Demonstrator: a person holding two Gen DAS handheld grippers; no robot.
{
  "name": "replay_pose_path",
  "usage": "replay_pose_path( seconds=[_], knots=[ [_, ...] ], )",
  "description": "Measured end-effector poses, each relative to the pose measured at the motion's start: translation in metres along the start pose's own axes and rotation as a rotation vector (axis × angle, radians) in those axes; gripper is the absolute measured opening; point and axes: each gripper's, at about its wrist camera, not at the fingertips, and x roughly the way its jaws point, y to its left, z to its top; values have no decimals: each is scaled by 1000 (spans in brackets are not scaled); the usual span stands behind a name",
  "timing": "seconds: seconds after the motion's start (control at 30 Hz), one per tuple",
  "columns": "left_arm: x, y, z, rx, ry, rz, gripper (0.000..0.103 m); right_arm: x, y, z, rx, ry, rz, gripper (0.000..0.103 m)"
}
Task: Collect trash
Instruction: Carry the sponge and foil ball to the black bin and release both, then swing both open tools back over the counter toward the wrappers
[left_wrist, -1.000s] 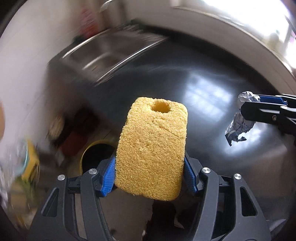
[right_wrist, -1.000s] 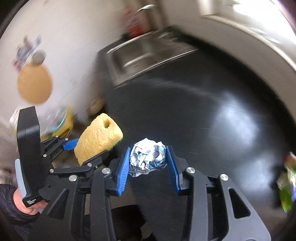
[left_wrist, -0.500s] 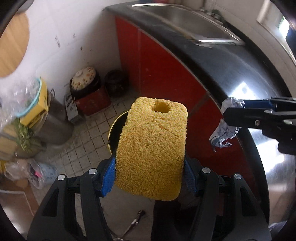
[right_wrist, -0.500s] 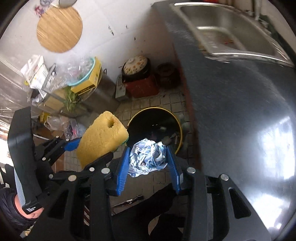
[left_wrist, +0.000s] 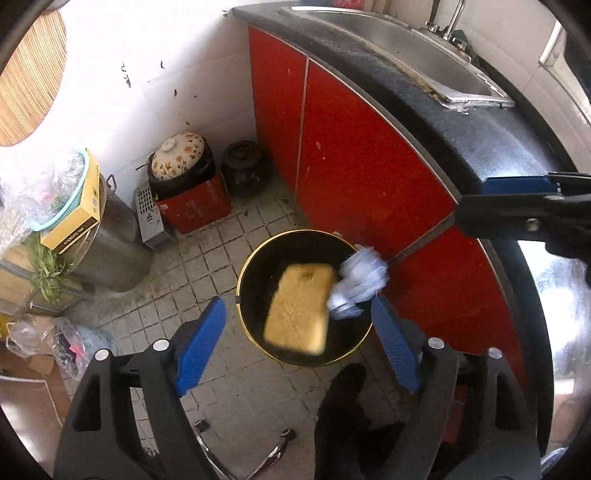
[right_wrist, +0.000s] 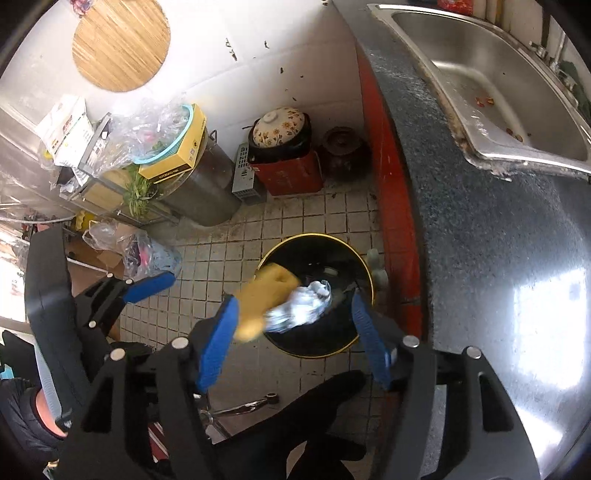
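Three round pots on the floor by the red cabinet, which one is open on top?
The black bin with the yellow rim, nearest the grippers. The sponge and foil wad are blurred over its mouth. The floral-lidded pot and dark jar are lidded.

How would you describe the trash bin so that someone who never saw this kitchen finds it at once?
Start at the long dark stone counter with the steel sink; below it run glossy red cabinet doors. On the tiled floor against those doors stands the round black bin with a yellow rim, the only open container there; the pots nearby have lids.
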Motion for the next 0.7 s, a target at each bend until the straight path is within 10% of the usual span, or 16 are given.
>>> replay_pose_path(
  seconds=[0.33, 0.7],
  knots=[
    [-47, -56, 16, 128, -79, 28, 96, -97, -54, -65, 131, -155, -124, 78],
    [-107, -295, 17, 590, -150, -323, 96, -280, -169, -276, 664, -416, -480, 78]
  ],
)
